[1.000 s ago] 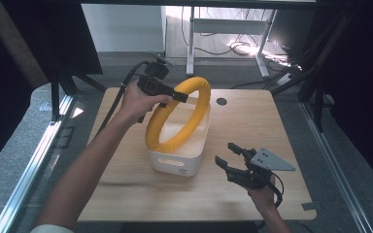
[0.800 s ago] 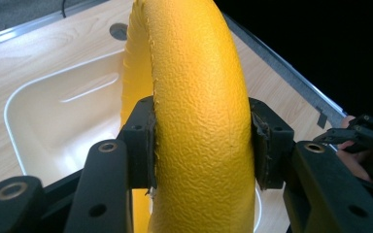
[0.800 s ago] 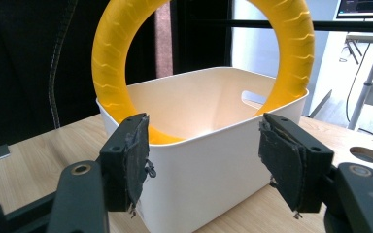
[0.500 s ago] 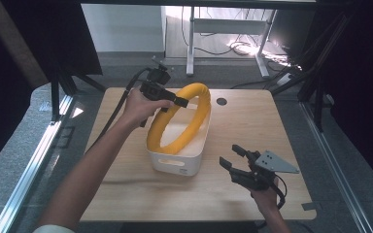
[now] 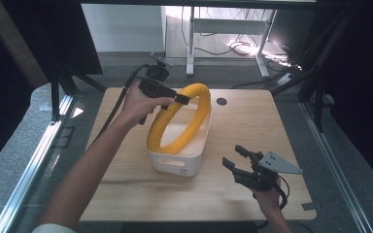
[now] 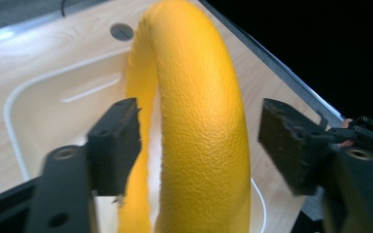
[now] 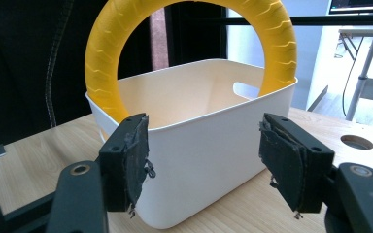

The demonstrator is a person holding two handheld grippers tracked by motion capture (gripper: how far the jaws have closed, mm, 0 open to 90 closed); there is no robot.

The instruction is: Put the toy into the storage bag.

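Yellow foam ring (image 5: 180, 124) stands on edge in white bin (image 5: 177, 162), mid-table. Left gripper (image 6: 199, 145) spread, jaws astride ring top, apparently not touching. Right gripper (image 5: 243, 162) spread, empty, beside bin. Advice: centre ring before pinching.

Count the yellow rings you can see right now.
1. The yellow ring stands on edge in the white bin mid-table, its top between the open jaws of the left gripper. None seen elsewhere.

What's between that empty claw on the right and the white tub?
Just bare wooden table, as the high view shows. The right gripper, jaws open, points at the white tub from a short gap away.
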